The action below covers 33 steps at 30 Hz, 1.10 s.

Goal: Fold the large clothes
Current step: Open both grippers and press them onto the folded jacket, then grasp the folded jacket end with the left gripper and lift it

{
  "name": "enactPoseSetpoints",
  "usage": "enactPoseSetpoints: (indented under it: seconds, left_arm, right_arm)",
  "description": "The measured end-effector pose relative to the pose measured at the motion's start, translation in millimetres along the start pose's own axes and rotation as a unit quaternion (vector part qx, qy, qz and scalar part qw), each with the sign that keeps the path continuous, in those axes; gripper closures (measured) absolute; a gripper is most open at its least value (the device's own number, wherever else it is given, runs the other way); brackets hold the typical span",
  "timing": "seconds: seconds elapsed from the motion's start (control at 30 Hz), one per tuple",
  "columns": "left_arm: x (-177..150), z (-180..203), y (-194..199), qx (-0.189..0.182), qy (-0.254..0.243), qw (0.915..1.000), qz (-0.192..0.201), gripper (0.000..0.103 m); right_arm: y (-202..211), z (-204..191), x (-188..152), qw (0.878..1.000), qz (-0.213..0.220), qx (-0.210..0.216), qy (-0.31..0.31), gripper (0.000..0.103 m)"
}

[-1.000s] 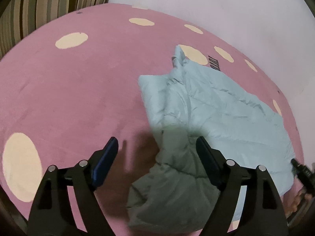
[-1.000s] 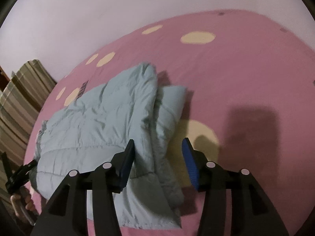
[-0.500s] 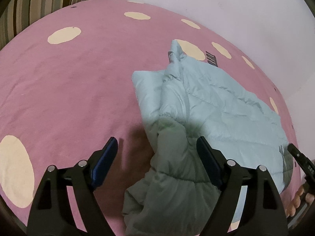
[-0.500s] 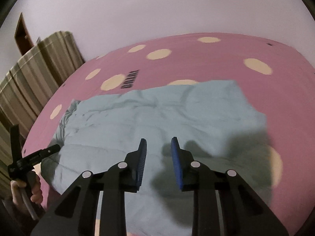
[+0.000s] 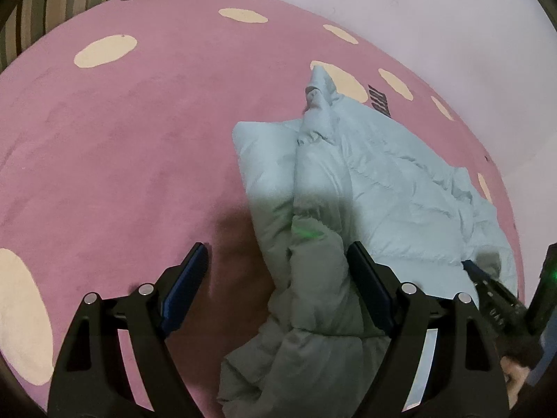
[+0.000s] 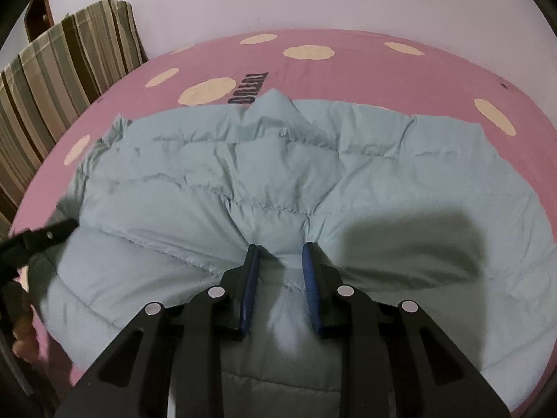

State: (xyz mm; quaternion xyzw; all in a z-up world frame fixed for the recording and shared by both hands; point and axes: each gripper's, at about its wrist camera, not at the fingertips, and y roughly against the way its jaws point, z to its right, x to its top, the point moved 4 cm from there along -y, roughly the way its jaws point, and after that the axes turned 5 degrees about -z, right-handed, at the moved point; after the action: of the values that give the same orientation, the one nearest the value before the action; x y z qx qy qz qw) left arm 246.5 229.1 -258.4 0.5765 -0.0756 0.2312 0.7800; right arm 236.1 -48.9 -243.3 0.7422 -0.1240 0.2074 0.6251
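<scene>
A pale blue puffy jacket lies spread on the pink bed cover, with one side folded over into a thick ridge. My left gripper hangs open just above that ridge near the jacket's near end, its pads apart from the fabric. In the right wrist view the jacket fills the middle, collar at the far side. My right gripper is shut on a pinched-up fold of the jacket, and puckers radiate from its pads. Each gripper shows at the edge of the other view: the right one, the left one.
The pink cover has cream dots and a dark printed word near the collar. A striped cushion stands at the bed's head against the white wall. A person's hand holds the left gripper at the bed's edge.
My right gripper has swung from the jacket's folded edge to its middle, rolled, and narrowed its jaws onto a fold. The left gripper has stayed open and crept slightly closer.
</scene>
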Motion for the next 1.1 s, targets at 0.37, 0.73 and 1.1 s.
enactPoseSetpoints:
  seconds: [0.37, 0.73, 1.1]
  left_arm:
    - [7, 8, -20, -0.04, -0.002, 0.9988, -0.028, 0.043]
    - [15, 45, 27, -0.085, -0.002, 0.9963, 0.008, 0.088]
    - [11, 123, 84, -0.043, -0.053, 0.9956, 0.064, 0.089]
  right_arm:
    - [-2, 0, 2, 1.0, 0.003, -0.003, 0.002, 0.077]
    - [-6, -7, 0, 1.0, 0.008, -0.024, 0.019, 0.077]
    - [8, 4, 5, 1.0, 0.011, 0.002, 0.012, 0.076]
